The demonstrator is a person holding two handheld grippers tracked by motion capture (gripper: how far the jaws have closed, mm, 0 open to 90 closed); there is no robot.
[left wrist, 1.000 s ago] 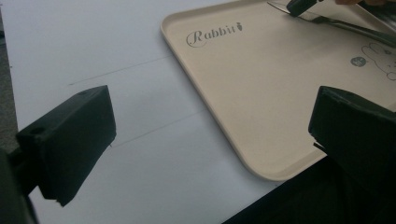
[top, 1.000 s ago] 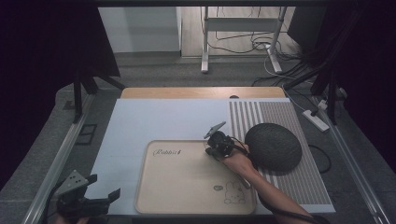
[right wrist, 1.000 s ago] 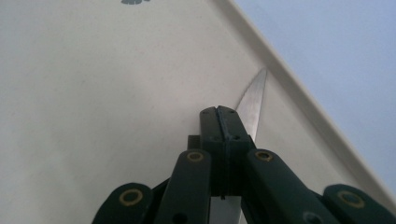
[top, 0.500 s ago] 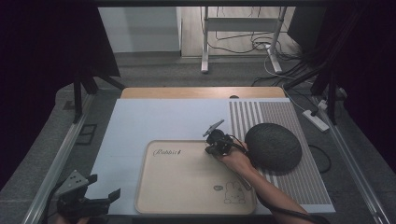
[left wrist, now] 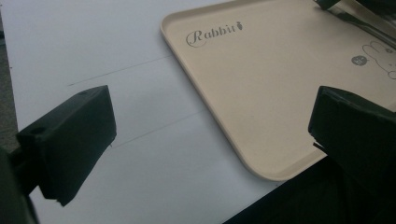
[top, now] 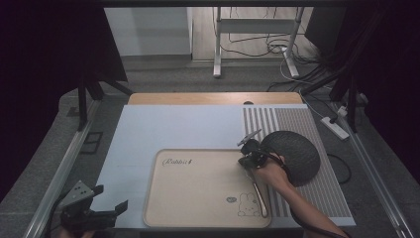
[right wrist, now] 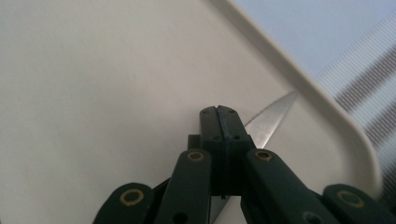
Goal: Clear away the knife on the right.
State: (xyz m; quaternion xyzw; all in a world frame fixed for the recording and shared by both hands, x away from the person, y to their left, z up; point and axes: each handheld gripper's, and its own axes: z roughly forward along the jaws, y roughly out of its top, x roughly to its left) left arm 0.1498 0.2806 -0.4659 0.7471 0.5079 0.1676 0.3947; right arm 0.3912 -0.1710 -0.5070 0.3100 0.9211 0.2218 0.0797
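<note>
Lying in tray: knife is stretching along the right side of the beige tray, next to the rabbit drawing; the end nearer the person is pointing at the tray's near right corner.
Right gripper: right gripper is sitting low over the far end of the knife, near the tray's far right corner, with the person's hand wrapping it from the right.
Right jaws: pressing flat together, no gap showing in the right gripper view; the blade tip is poking out just past them on the right. Cannot tell whether the pads are pinching the blade or just lying over it.
Left gripper: left gripper is hanging over the table's near left corner, well apart from the knife.
Left jaws: standing wide, holding nothing; the tray's near left corner is showing between them.
Right of tray: dark round mat is lying on the striped mat, just beside the right hand.
</note>
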